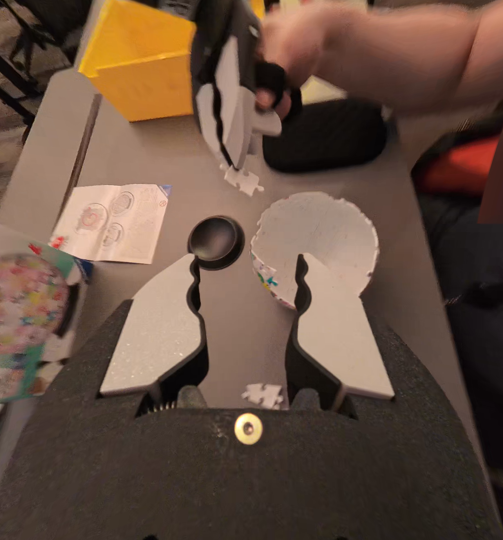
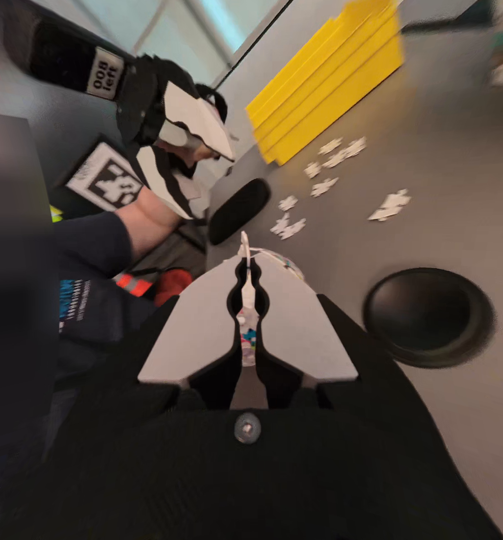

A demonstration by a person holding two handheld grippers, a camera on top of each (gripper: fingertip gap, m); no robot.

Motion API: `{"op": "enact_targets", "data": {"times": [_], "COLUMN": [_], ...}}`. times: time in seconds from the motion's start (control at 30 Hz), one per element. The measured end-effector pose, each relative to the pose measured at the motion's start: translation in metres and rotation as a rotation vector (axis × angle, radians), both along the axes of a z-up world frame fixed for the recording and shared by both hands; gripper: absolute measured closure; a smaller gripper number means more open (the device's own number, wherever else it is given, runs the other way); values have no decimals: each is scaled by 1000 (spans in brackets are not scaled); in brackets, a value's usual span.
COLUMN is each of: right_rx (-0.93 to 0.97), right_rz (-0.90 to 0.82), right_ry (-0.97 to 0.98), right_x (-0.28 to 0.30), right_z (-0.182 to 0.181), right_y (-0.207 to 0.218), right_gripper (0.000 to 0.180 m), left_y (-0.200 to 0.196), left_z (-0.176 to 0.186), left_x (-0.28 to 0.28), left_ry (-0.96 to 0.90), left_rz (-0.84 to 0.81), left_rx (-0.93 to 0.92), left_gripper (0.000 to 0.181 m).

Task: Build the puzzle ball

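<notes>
While clamped between right gripper fingers, puzzle piece pokes past the tips; left gripper spread wide, empty, half-built puzzle ball beside right fingertip

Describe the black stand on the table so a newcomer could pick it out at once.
On the grey table, find the yellow bin at the far end and come toward the camera, past the white leaflet. The stand sits between that leaflet and the half-built ball. It alone is a small round black dish with a hollow top.
</notes>
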State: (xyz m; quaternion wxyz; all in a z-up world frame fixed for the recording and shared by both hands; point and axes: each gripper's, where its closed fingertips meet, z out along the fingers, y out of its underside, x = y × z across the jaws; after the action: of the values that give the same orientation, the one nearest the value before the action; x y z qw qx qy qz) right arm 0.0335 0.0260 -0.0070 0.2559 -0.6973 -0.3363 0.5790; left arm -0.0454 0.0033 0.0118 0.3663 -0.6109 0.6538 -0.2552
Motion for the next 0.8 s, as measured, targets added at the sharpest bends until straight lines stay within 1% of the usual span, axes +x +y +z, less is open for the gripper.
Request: {"op": "enact_targets", "data": {"times": [0.03, 0.07, 0.1, 0.13, 0.2, 0.27, 0.37, 0.47, 0.57, 0.63, 0.7, 0.73, 0.8], "right_rx": [34, 56, 69, 89, 171, 237, 284, 302, 288, 286, 224, 172, 95], "right_rz": [-54, -88, -94, -91, -90, -91, -101, -137, -203, -279, -376, -416, -553], "right_ry": [-2, 8, 2, -24, -131, -244, -307, -329, -242, -101, 88, 169, 260], "right_x": [2, 1, -1, -5, -11, -15, -16, -11, -6, -2, 5, 9, 24], "right_z": [-1, 1, 2, 0, -11, -25, -34, -40, -34, -23, -13, -12, -18], "right_y": [1, -1, -5, -9, -9, -6, -4, 2, 11, 15, 16, 16, 20], "right_gripper": [177, 177, 177, 177, 176, 176, 176, 176, 177, 177, 177, 177, 177], "left_y": [-1, -2, 0, 1, 3, 5, 4, -6, -19, -34, -46, -47, -50], "left_z": [-1, -1, 0, 1, 1, -10, -35, -46, -56, -62, -71, -78, -86], "left_x": [-6, -9, -11, -12, -8, -2, 5, -3, -22, -29, -29, -29, -26], "left_ry": [-93, -175, -243, -294, -358, -343, -248, -241, -245, -279, -304, -301, -304], "left_rz": [19, 27, 42, 52, 45, 35, 25, 5, 20, 29, 52, 81, 110], "left_rx": [-61, -111, -143, -166, -223, -277, -320, -360, -344, -356, -329, -283, -204], "left_gripper": [117, 111, 113, 116, 115, 119, 111, 105, 88, 77, 73, 72, 71]}}
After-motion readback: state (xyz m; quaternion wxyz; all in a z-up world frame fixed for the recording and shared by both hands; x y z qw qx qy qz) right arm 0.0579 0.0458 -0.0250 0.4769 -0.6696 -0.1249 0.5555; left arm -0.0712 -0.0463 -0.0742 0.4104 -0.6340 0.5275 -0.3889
